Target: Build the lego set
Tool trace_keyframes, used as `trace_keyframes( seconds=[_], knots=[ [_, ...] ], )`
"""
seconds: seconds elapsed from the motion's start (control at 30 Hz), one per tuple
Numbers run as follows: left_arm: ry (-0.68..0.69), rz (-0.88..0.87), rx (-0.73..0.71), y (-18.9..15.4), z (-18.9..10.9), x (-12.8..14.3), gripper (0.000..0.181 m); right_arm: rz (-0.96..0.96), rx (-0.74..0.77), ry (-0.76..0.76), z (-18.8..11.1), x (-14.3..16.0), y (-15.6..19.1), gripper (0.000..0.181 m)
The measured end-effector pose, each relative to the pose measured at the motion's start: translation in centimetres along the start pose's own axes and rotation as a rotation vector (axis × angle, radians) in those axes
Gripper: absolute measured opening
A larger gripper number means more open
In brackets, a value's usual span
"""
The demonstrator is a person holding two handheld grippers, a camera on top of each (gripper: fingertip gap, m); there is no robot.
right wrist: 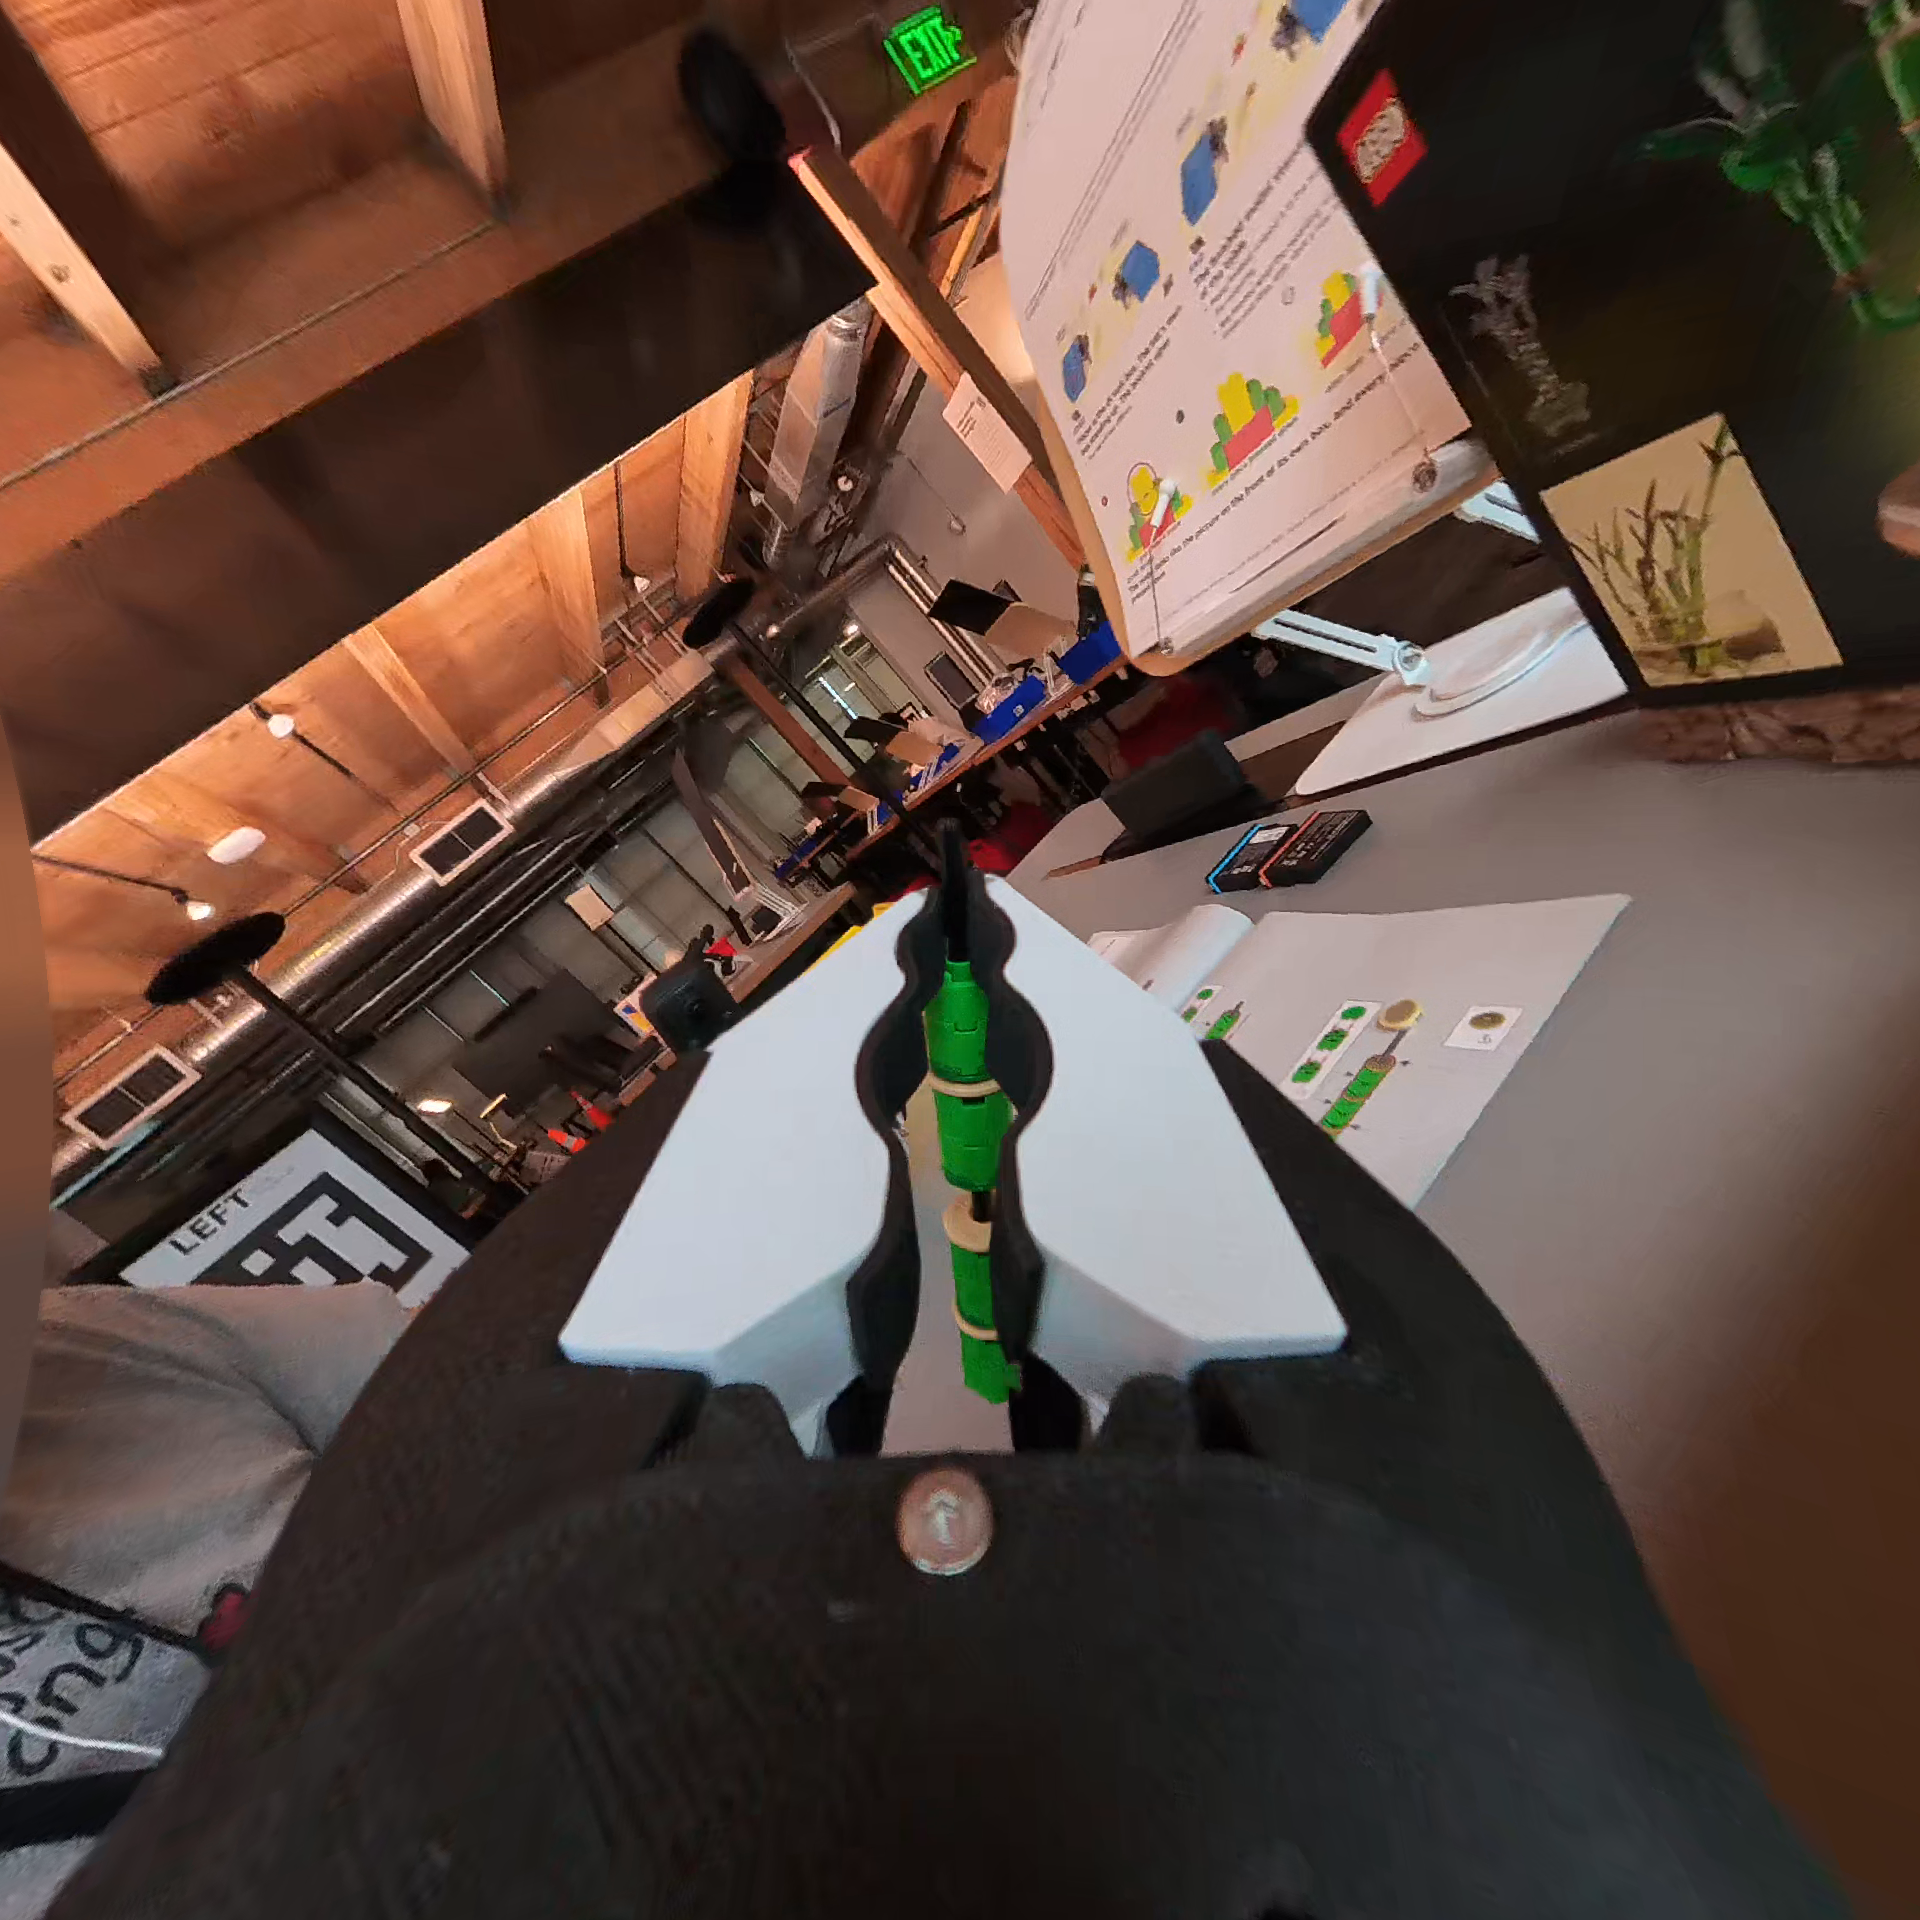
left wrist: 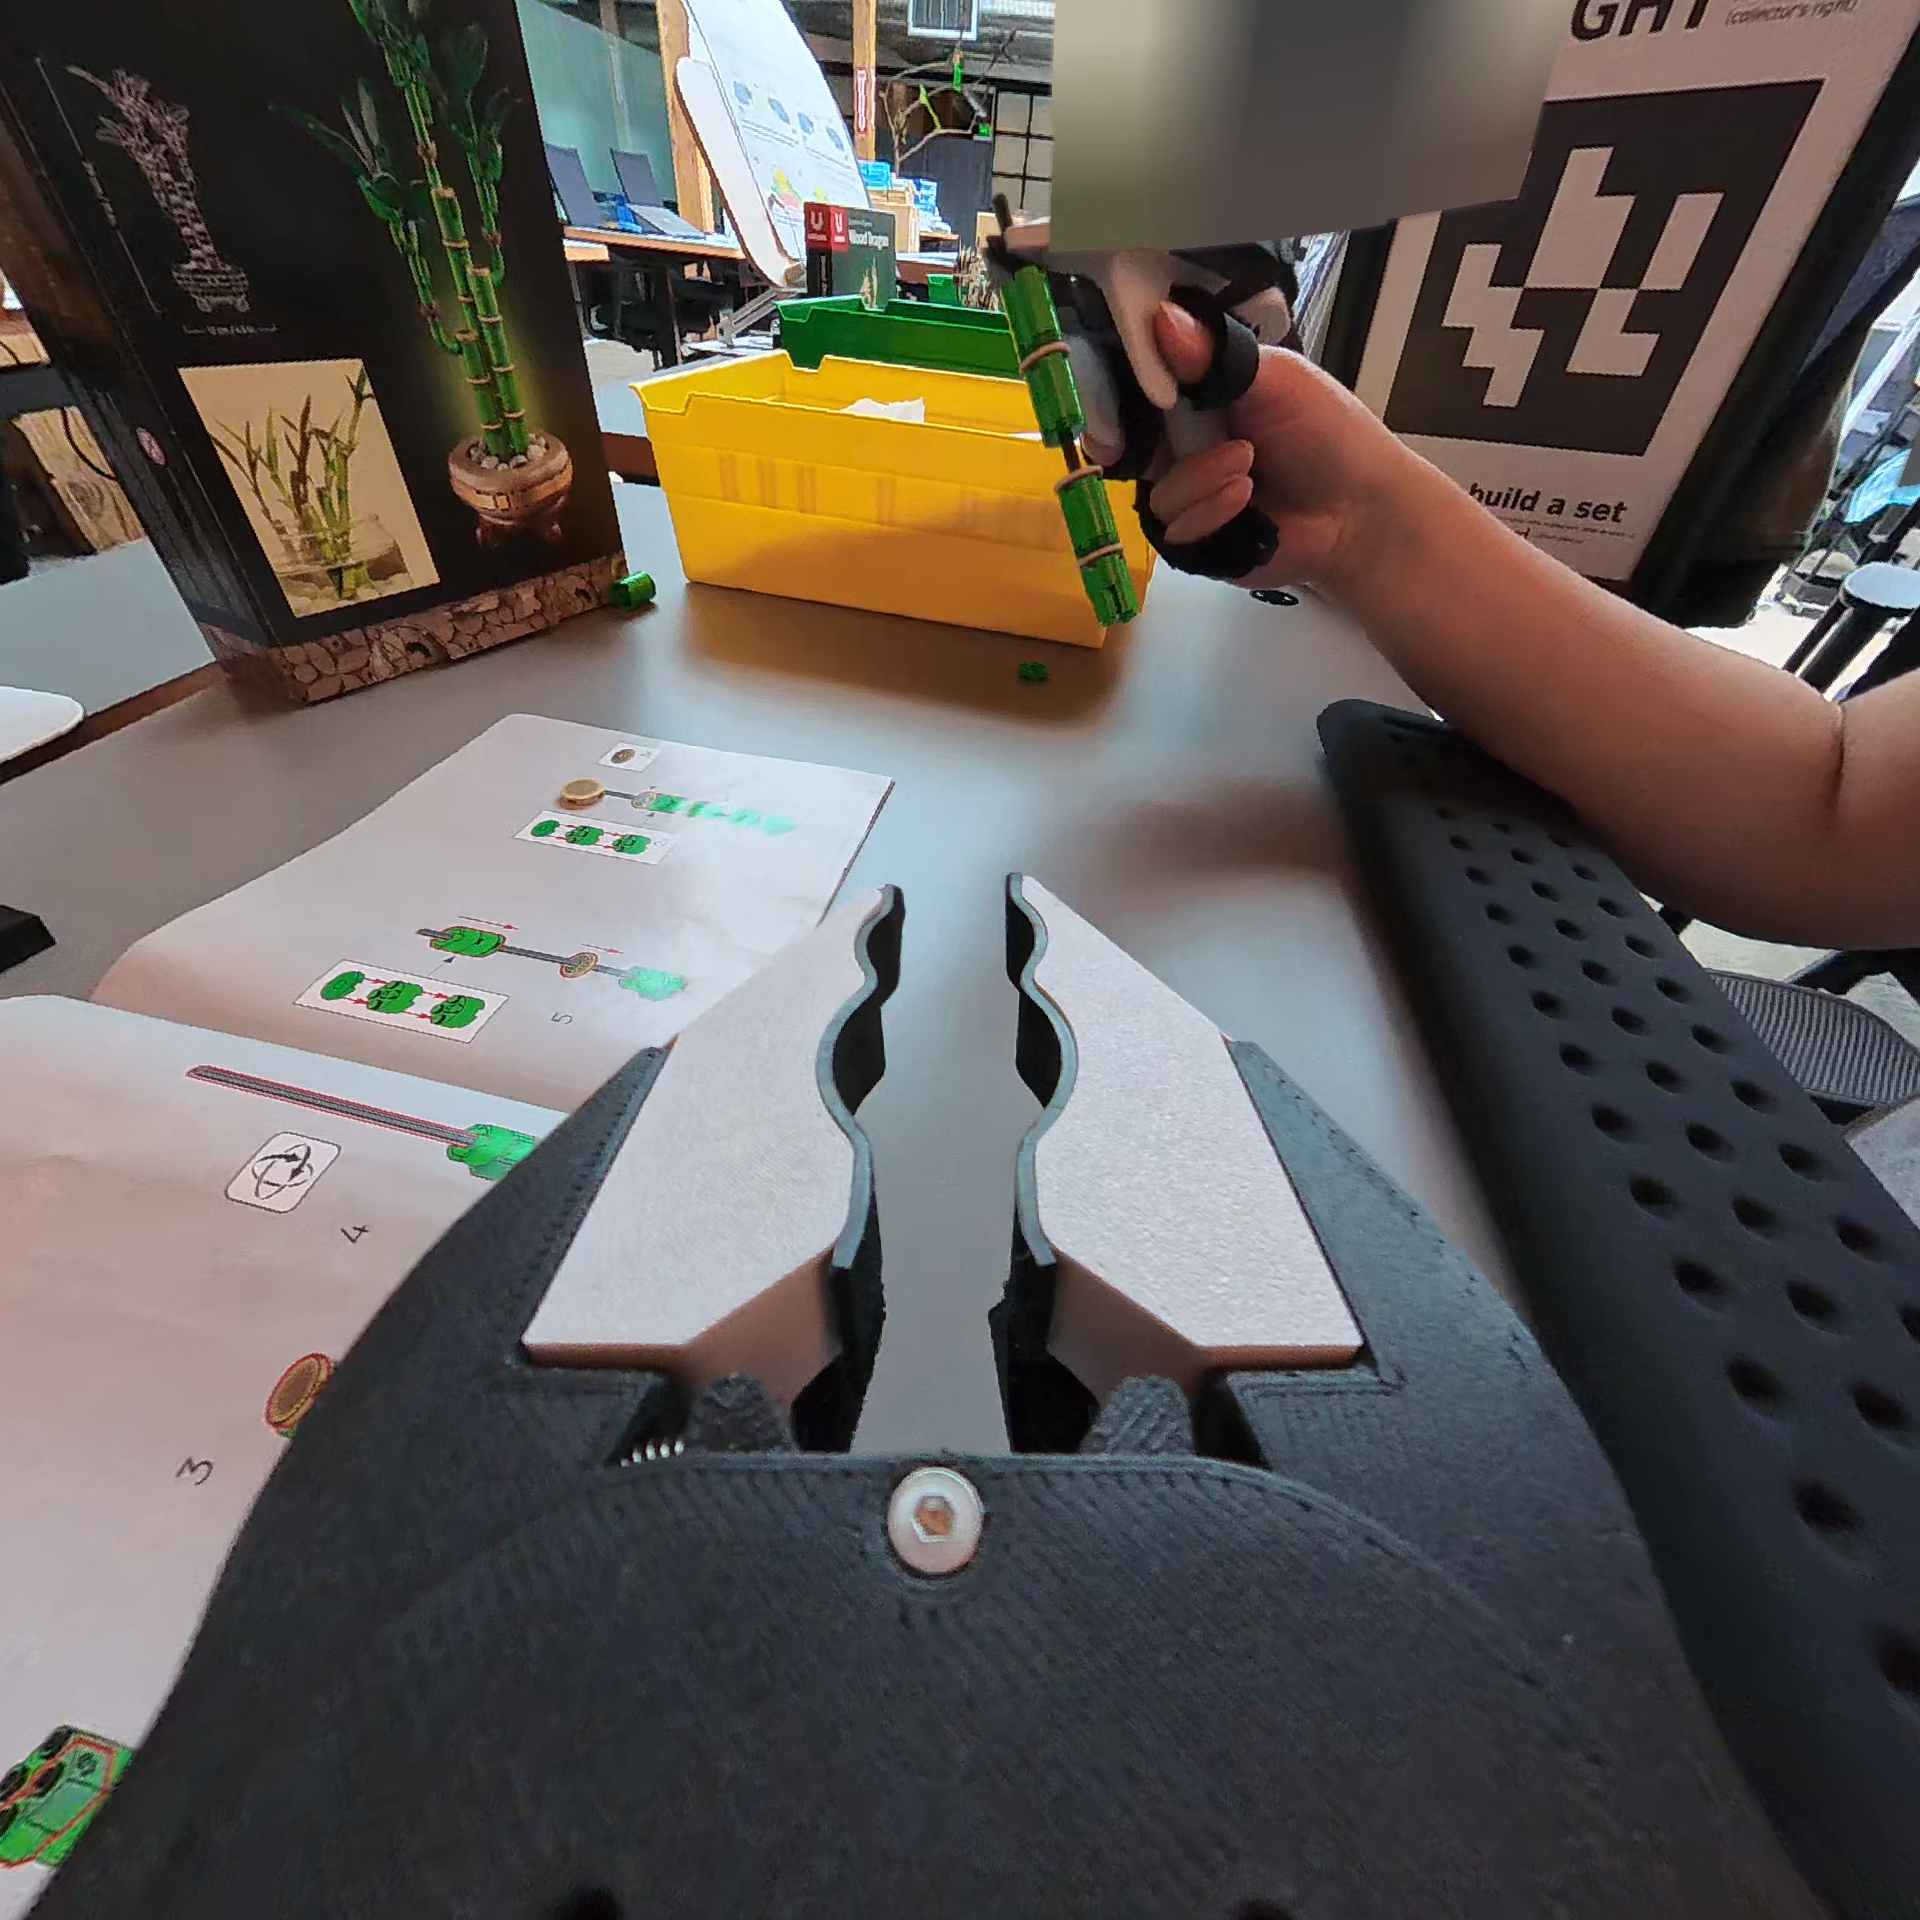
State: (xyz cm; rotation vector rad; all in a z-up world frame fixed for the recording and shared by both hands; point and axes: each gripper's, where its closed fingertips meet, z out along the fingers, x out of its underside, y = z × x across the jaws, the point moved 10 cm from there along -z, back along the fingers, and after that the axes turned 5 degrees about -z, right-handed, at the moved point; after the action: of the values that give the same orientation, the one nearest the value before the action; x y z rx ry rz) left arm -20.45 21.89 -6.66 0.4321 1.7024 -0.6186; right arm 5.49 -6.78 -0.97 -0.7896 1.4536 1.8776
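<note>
I had the right gripper (right wrist: 961, 1122) clamped on the bamboo stalk (right wrist: 971, 1132), a black axle threaded with green segments and tan rings, lying lengthwise between the two fingers so that the scalloped pads cradled its round sections. In the left wrist view the same stalk (left wrist: 1070, 436) hung raised above the worktop (left wrist: 1091, 790), tilted, in front of the yellow bin (left wrist: 883, 488), with the hand (left wrist: 1247, 457) squeezing the trigger to keep it pinched. I judged it was held up there to present the free lower end for the next piece.

My left gripper (left wrist: 951, 935) was empty, its jaws parted by a moderate gap, hovering low over the worktop just beside the open instruction booklet (left wrist: 499, 904), which lay flat where I could check the steps. The set box (left wrist: 312, 343) stood upright at the back left, its picture serving as a reference. A loose green piece (left wrist: 631, 589) sat by the box's corner and a smaller green piece (left wrist: 1032, 672) lay in front of the bin; either looked a likely next pick for the free gripper.
</note>
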Motion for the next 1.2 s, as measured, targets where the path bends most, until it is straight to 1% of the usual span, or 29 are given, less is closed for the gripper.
trace_keyframes(
  seconds=[0.17, 0.2, 0.23, 0.27, 0.33, 0.4, 0.57, 0.63, 0.7, 0.77, 0.87, 0.97, 1.07, 1.2],
  knots=[
    [0.021, -0.010, 0.004, 0.0, 0.2, 0.1, 0.016, 0.069, 0.053, 0.027, 0.2, 0.6, -1.1, 0.002],
    [0.022, -0.016, 0.004, 0.0, 0.2, 0.1, 0.016, 0.047, 0.083, 0.057, 0.5, 0.8, -1.1, 0.002],
    [0.025, -0.024, 0.004, 0.0, 0.1, 0.1, 0.016, -0.003, 0.128, 0.120, 1.1, 1.2, -0.9, 0.002],
    [0.030, -0.031, 0.001, 0.1, 0.0, 0.2, 0.016, -0.091, 0.156, 0.188, 1.8, 1.6, -0.3, 0.002],
    [0.041, -0.025, -0.034, 0.3, -0.3, 0.1, 0.016, -0.356, 0.141, 0.272, 3.7, 2.4, 2.3, 0.002],
    [0.050, 0.000, -0.092, 0.6, -0.8, 0.0, 0.016, -0.593, 0.181, 0.396, 5.9, 4.1, 4.7, 0.003],
    [0.059, 0.020, -0.235, 0.8, -2.5, -0.6, 0.016, -1.170, 0.293, 0.755, 10.3, 10.9, 7.9, 0.003],
    [0.060, -0.007, -0.281, 0.7, -3.2, -0.5, 0.016, -1.376, 0.315, 0.877, 11.4, 13.4, 8.6, 0.003],
    [0.065, -0.026, -0.320, 0.3, -3.8, -0.3, 0.016, -1.509, 0.303, 0.984, 11.8, 15.6, 8.6, 0.003],
    [0.080, -0.018, -0.361, -0.2, -4.1, -0.1, 0.016, -1.555, 0.284, 1.055, 11.8, 16.9, 8.5, 0.004],
    [0.099, -0.008, -0.396, -1.1, -4.5, 0.1, 0.016, -1.570, 0.244, 1.070, 11.8, 17.5, 8.7, 0.012],
    [0.107, -0.017, -0.413, -1.8, -4.9, 0.5, 0.017, -1.539, 0.197, 1.096, 11.9, 18.0, 8.8, 0.021],
    [0.117, -0.029, -0.429, -2.1, -5.7, 0.8, 0.017, -1.488, 0.187, 1.142, 11.8, 18.6, 8.6, 0.030],
    [0.106, -0.044, -0.449, -2.7, -7.2, 0.9, 0.018, -1.408, 0.153, 1.209, 11.9, 19.0, 8.4, 0.033]
  ],
)
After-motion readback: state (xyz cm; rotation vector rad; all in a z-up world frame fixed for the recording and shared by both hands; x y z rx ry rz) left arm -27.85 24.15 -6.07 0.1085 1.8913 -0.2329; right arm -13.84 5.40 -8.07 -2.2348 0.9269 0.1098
